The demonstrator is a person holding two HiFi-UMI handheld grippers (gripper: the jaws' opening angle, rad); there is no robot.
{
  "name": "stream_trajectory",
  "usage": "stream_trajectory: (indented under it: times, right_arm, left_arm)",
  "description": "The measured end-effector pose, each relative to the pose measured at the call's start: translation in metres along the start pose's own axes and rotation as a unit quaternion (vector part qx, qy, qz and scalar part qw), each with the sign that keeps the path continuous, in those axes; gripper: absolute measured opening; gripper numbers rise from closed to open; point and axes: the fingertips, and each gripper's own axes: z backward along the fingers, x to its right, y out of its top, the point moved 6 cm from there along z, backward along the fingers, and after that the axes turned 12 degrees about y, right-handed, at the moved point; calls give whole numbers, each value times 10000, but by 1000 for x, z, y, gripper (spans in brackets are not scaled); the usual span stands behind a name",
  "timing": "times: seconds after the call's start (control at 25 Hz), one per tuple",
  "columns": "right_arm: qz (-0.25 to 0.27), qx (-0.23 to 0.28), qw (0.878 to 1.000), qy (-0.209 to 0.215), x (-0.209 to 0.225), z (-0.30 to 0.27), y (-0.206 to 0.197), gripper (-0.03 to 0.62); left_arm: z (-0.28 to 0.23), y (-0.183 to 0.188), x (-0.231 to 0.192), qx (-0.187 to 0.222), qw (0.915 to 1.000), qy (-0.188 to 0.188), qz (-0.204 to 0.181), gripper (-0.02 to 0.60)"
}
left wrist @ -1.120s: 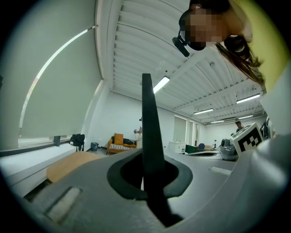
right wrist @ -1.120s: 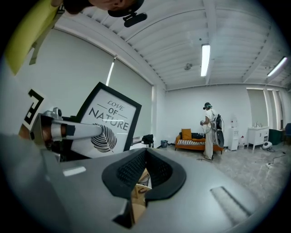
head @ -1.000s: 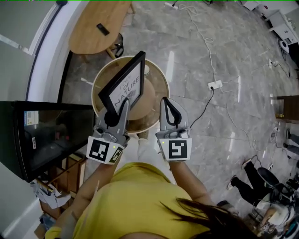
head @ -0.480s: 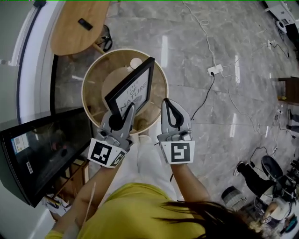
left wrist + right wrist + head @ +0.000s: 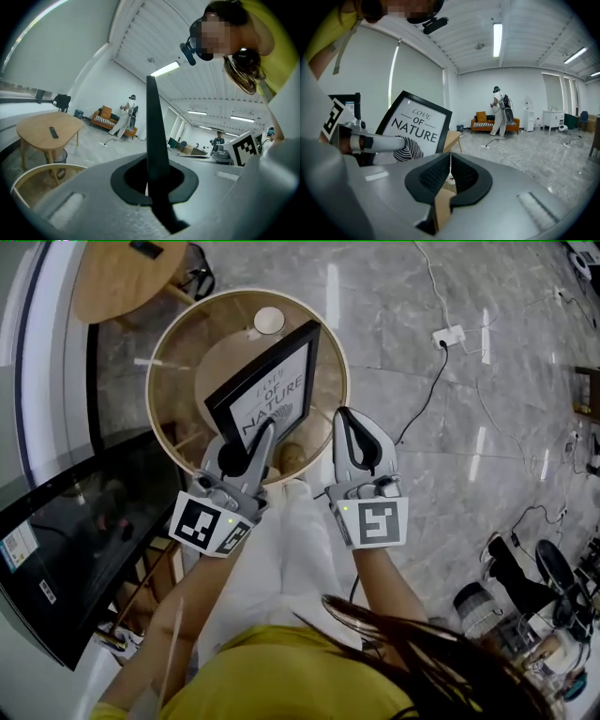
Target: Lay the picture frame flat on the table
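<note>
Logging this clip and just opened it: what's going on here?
A person in a yellow top holds two grippers over a round table. The left gripper is shut on the near edge of a picture frame, which is tilted over the table and not yet laid flat. The right gripper is shut and empty beside the frame.

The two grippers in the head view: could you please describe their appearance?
The left gripper and right gripper are pale grey tapering shells with black-lined fingers; each carries a white cube with a black square marker and a green light. The person wears a yellow top.
</note>
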Motion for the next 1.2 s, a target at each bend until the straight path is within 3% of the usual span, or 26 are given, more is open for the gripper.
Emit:
stream_trajectory:
  times: [0.32, 0.52, 0.68, 0.96, 1.08, 1.2]
  right_arm:
    - [-223, -115, 9993, 290, 5, -17, -63, 70]
    - [-803, -479, 9940, 561, 3, -22, -109, 109]
    - [-1156, -624, 9879, 826, 4, -22, -131, 143]
    - [-1888, -626, 9698, 1410, 1, -21, -156, 150]
    - [-2063, -626, 9622, 1663, -1, -21, -164, 148]
    - [-2450, -518, 9459, 2061, -2, -17, -170, 130]
  left_arm:
    - [-13, -67, -12, -489, 9973, -348, 420, 8]
    - [-11, -101, -25, -777, 9926, -544, 762, 8]
    - [-12, -119, -34, -970, 9855, -920, 1041, 8]
    - [-14, -137, -46, -1204, 9690, -1709, 1313, 6]
    - [-15, -143, -50, -1307, 9579, -2081, 1485, 8]
    - [-15, -150, -55, -1448, 9433, -2419, 1754, 8]
